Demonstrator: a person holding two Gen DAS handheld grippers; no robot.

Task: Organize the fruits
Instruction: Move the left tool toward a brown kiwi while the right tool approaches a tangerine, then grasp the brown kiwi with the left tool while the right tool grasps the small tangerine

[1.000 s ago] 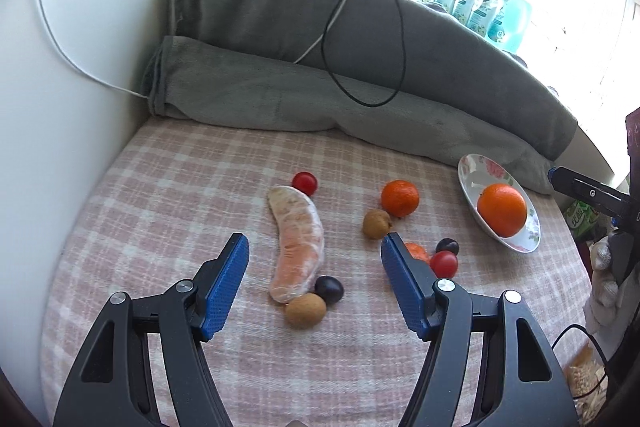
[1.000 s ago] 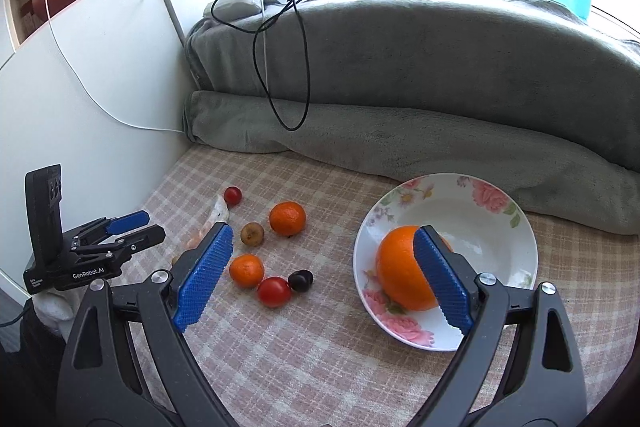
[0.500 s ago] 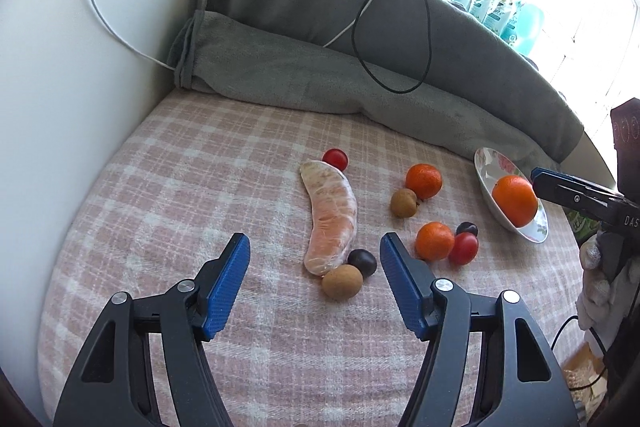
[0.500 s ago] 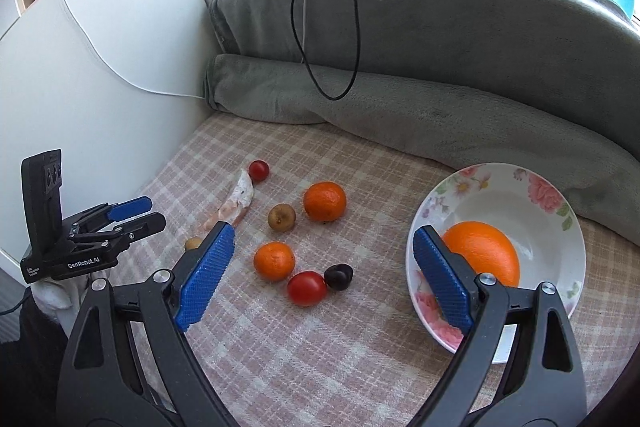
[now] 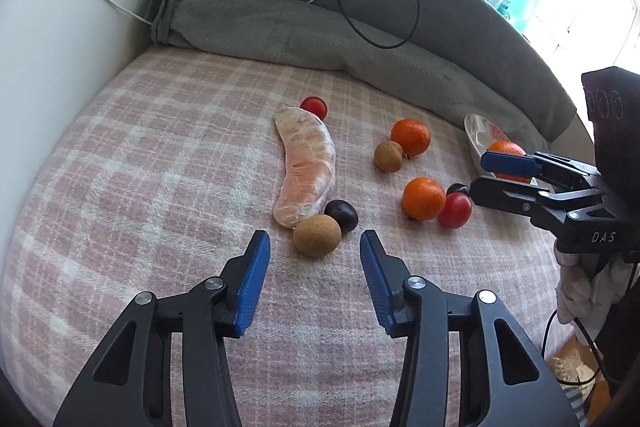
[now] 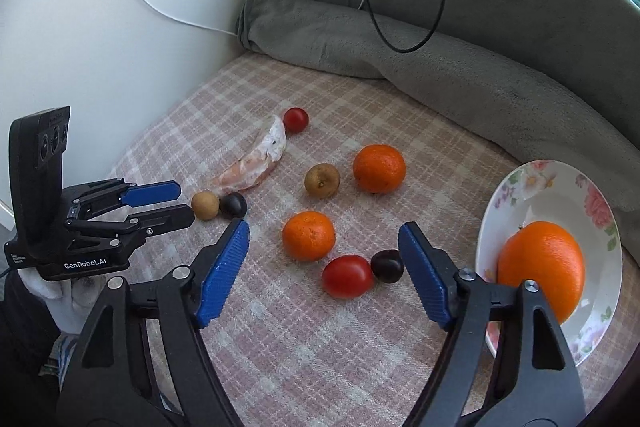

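Loose fruit lies on a pink checked cloth (image 5: 160, 187). My left gripper (image 5: 314, 251) hovers low, its jaws closing with nothing between them. A brown round fruit (image 5: 316, 235) sits just past its tips, beside a dark grape (image 5: 341, 214) and a peeled pomelo segment (image 5: 306, 167). My right gripper (image 6: 323, 229) is also closing and holds nothing. A mandarin (image 6: 308, 235), a red tomato (image 6: 347, 275) and a second dark grape (image 6: 387, 265) lie on the cloth between its fingers. A large orange (image 6: 540, 267) rests on the flowered plate (image 6: 560, 183) at the right.
Farther back lie another mandarin (image 6: 379, 169), a second brown fruit (image 6: 322, 181) and a small tomato (image 6: 296, 119). A grey blanket roll (image 6: 400, 55) with a black cable borders the far side. A white wall (image 6: 120, 47) closes the left. The left gripper (image 6: 183, 202) shows at the left.
Both grippers have sunk toward the cloth and their jaws have narrowed. The right one has shifted left, from over the plate and orange to over the loose fruit.
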